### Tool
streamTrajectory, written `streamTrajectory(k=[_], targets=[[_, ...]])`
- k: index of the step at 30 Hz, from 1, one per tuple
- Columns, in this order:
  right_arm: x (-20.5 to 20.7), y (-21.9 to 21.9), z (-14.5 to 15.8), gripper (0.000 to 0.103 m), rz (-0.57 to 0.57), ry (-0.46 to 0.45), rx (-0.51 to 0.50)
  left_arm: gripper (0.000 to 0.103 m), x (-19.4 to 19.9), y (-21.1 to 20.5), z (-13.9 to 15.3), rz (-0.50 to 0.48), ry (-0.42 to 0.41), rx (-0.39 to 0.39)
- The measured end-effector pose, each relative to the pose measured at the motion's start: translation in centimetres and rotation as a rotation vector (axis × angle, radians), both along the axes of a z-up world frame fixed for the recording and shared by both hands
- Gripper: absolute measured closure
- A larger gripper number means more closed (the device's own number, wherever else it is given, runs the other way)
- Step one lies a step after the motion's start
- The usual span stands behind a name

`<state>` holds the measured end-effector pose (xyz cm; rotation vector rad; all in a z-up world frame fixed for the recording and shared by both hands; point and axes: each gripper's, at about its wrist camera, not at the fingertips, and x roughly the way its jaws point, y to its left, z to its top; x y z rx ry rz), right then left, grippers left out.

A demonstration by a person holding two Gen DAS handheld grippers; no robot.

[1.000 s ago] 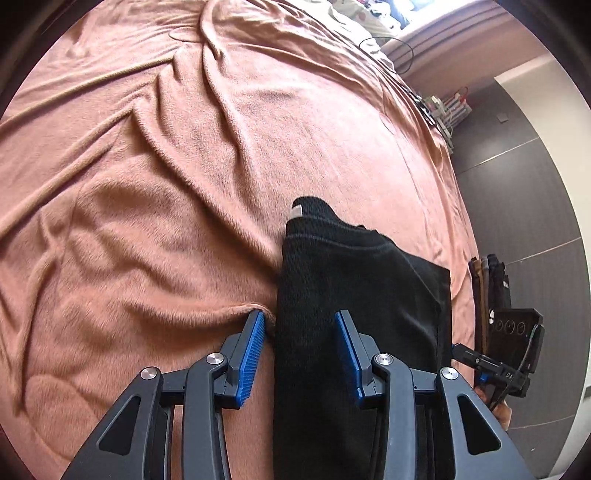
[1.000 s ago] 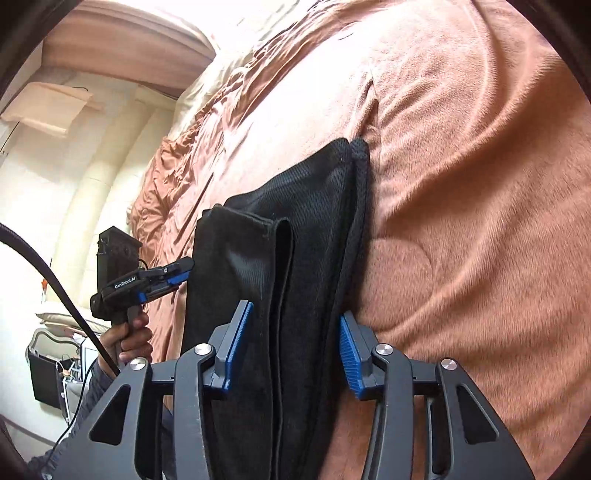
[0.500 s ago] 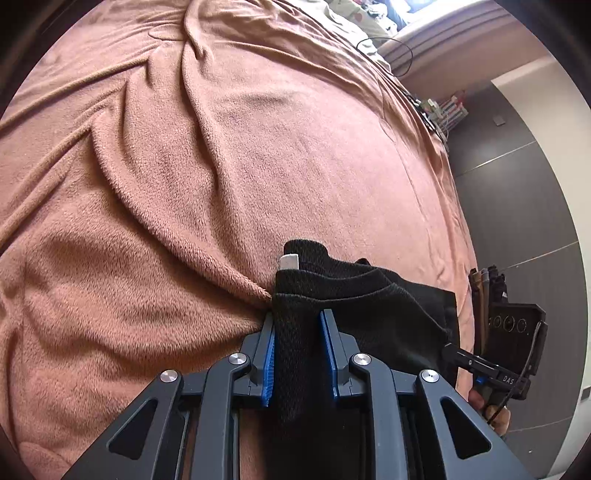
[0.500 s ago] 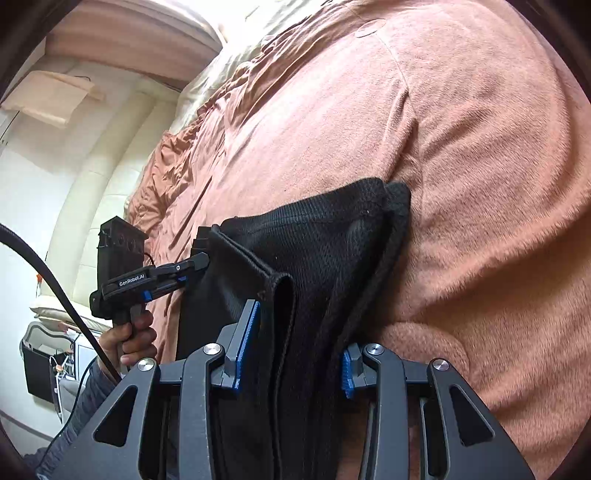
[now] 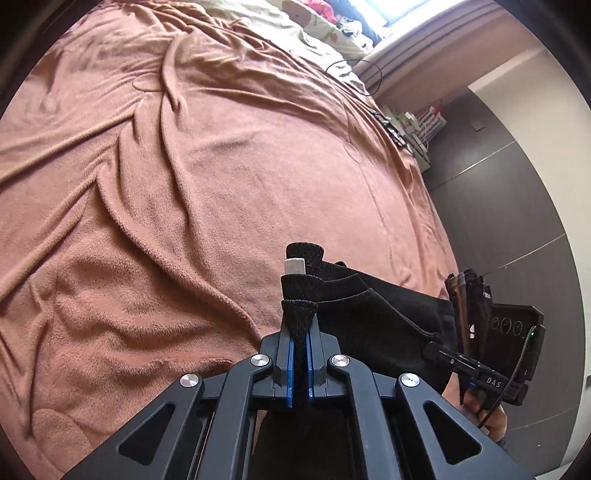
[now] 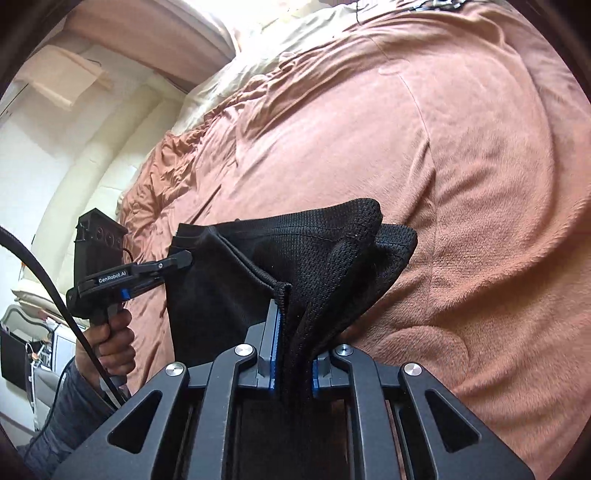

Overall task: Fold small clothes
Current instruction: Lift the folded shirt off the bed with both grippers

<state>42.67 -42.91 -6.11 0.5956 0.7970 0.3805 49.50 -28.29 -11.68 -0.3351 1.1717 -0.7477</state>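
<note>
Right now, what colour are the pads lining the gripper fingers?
Blue, against black finger frames; clearest in the left wrist view, where the pads pinch the black garment.

Rumpled pink blanket [image 5: 229, 192], pale bedding [image 5: 317, 33]

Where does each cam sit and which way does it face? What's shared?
Left wrist: on the left gripper, looking along its fingers over the black garment and pink blanket toward a dark wall; the other gripper and hand show at right.
Right wrist: on the right gripper, facing across the blanket toward pale walls; a hand and grey sleeve show at left.
Shared: garment, blanket, each other's gripper.
</note>
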Motion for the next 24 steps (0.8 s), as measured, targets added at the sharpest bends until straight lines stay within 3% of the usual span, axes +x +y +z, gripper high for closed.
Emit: streamTrajectory(k=[24], targets=[[-17.7, 4.3, 10.5, 0.094, -0.006, -0.267, -0.154, 0.099, -11.9, 4.0, 15.6, 0.038, -0.249, -0.128]])
